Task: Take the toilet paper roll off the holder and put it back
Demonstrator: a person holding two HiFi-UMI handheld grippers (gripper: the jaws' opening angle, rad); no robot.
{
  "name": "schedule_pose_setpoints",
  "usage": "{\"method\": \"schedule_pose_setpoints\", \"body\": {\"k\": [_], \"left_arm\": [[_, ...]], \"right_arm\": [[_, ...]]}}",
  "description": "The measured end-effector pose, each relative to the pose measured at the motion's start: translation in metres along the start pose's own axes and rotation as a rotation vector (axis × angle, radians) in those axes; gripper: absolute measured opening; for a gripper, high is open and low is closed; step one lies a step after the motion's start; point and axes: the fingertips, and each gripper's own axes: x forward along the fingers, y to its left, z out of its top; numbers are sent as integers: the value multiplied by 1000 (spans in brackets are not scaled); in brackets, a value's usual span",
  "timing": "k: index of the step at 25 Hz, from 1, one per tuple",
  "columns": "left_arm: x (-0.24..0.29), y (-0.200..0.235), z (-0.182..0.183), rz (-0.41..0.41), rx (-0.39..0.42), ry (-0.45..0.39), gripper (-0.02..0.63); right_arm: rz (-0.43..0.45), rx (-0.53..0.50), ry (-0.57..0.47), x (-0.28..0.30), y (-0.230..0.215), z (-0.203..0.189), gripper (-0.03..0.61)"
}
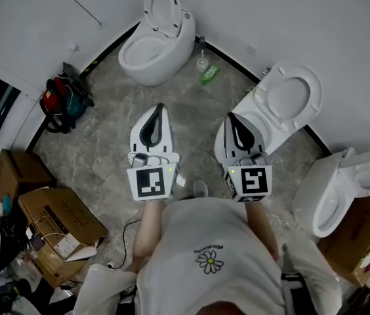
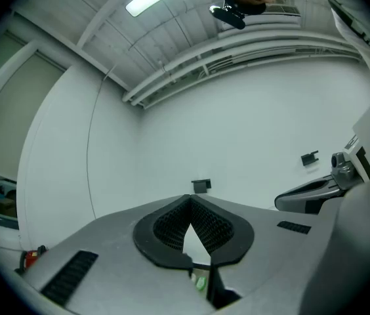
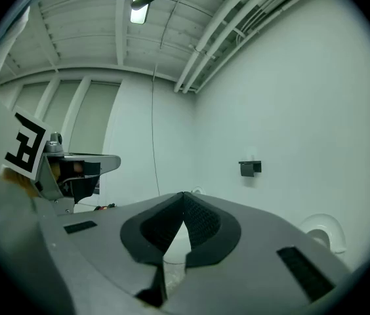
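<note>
No toilet paper roll shows in any view yet, so where it sits cannot be told. The best lead is a small dark bracket (image 3: 250, 168) on the far white wall (image 3: 303, 110), which may be the holder, though it looks bare from here. Once found, the roll should be light and soft, easy to crush, and its loose tail likely to unspool. The safer hold is probably a gentle one across the middle of its width, or by the stiffer cardboard core at one end. The left gripper (image 1: 159, 108) is held out roughly level, its jaws closed tip to tip with nothing between them. The right gripper (image 1: 231, 118) just beside it is the same, pads meeting and empty. Farther out on the marble floor (image 1: 191, 117) stands a toilet (image 1: 155, 41), with a green bottle (image 1: 210, 75) to its right. Cardboard boxes (image 1: 54, 231) are stacked near left.
</note>
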Motion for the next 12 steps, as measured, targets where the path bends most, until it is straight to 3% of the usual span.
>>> {"method": "schedule_pose_setpoints", "body": {"k": [12], "left_arm": [[10, 7, 7, 30, -11, -39, 17]], "right_arm": [[-46, -56, -43, 8, -20, 11, 8]]}}
